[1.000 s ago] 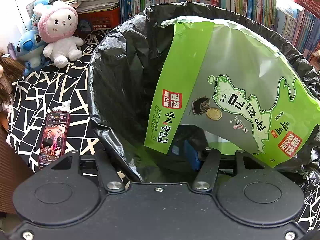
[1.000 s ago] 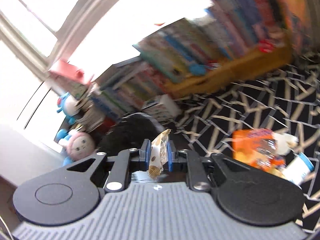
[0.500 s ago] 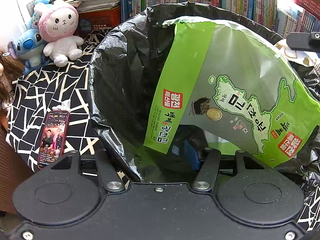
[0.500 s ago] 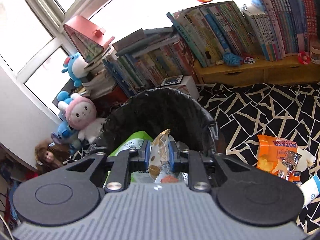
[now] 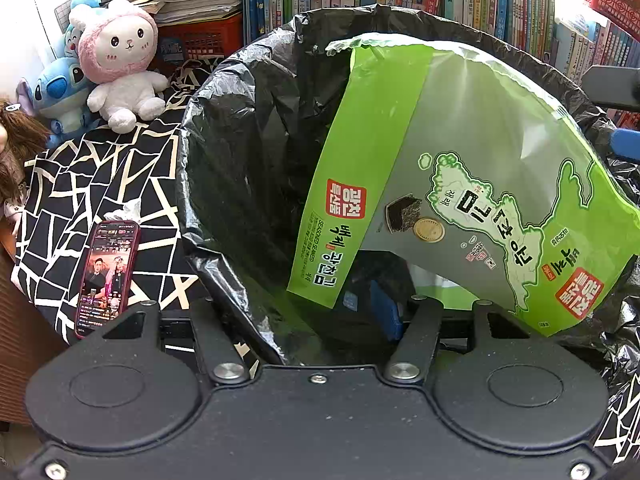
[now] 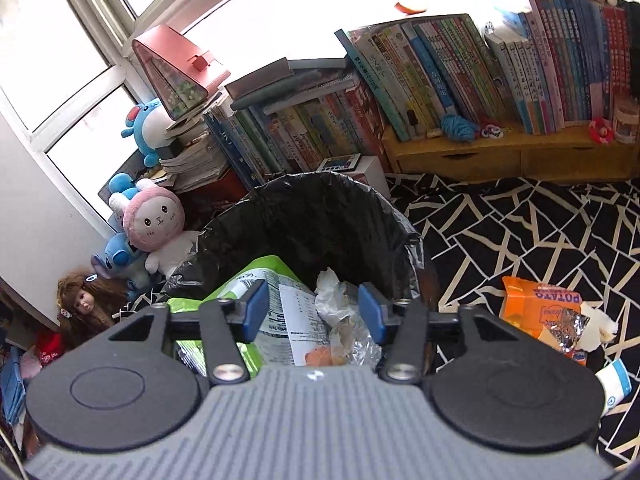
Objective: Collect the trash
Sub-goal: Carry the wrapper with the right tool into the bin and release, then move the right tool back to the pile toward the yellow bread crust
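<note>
A bin lined with a black bag (image 5: 240,120) fills the left wrist view, with a big green seaweed packet (image 5: 460,184) leaning inside it. My left gripper (image 5: 304,316) straddles the bin's near rim, jaws apart; one blue pad (image 5: 384,312) hangs free inside and the other is hidden behind the liner. My right gripper (image 6: 314,312) hovers over the bin (image 6: 320,208) with its jaws opening. A crumpled clear wrapper (image 6: 344,340) lies loose below them on the green packet (image 6: 256,276) and white paper, untouched by the pads. The right gripper's edge (image 5: 612,88) shows at the far rim.
An orange chip bag (image 6: 540,304) with foil scraps and a white-and-blue tube (image 6: 616,384) lie on the black-and-white rug to the bin's right. A phone (image 5: 106,272) and a tissue (image 5: 124,212) lie to its left. Plush toys (image 5: 120,64), a doll (image 6: 80,300) and bookshelves ring the back.
My right gripper swung over the bin, then opened and let go of the wrapper, which dropped onto the trash inside. The left gripper and the green packet stayed put.
</note>
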